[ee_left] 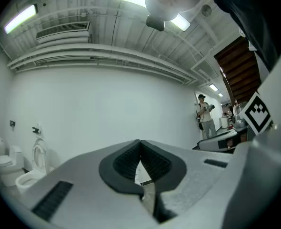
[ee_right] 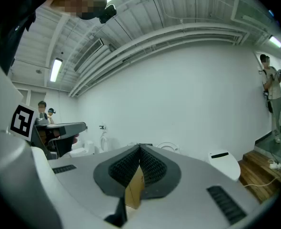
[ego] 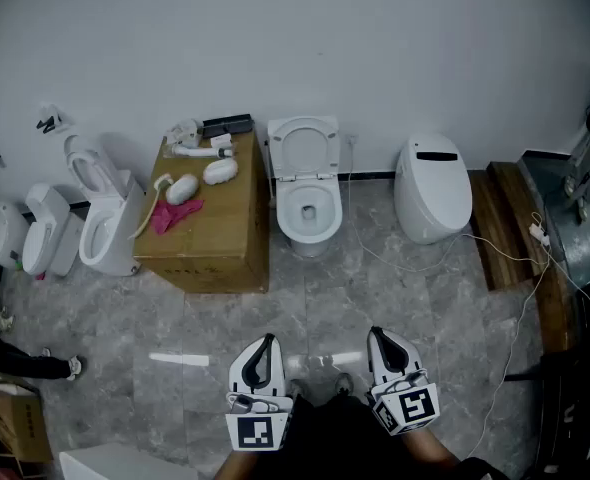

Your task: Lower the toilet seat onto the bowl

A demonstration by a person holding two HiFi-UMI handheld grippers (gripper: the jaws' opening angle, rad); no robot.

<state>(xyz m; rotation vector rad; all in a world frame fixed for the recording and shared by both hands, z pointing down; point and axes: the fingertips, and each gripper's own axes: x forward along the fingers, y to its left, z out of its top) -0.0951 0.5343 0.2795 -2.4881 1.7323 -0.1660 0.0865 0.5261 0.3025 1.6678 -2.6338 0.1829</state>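
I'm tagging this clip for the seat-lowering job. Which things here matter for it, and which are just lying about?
For the job: raised toilet seat; bowl; left hand-held gripper; right hand-held gripper, both shut, empty.
Lying about: cardboard box; pink cloth; closed toilet; wooden steps.

Marble floor point(ego: 395, 303) carries cardboard box point(ego: 210, 240), seat-up toilet point(ego: 308, 216) and closed toilet point(ego: 432, 193).

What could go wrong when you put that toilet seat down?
The seat stands upright over the bowl. The left gripper and right gripper are both shut, so it might slip off them and slam down. A white cable lies on the floor beside the bowl and could be tripped over. The cardboard box stands close on the other side, so an arm might bump it.
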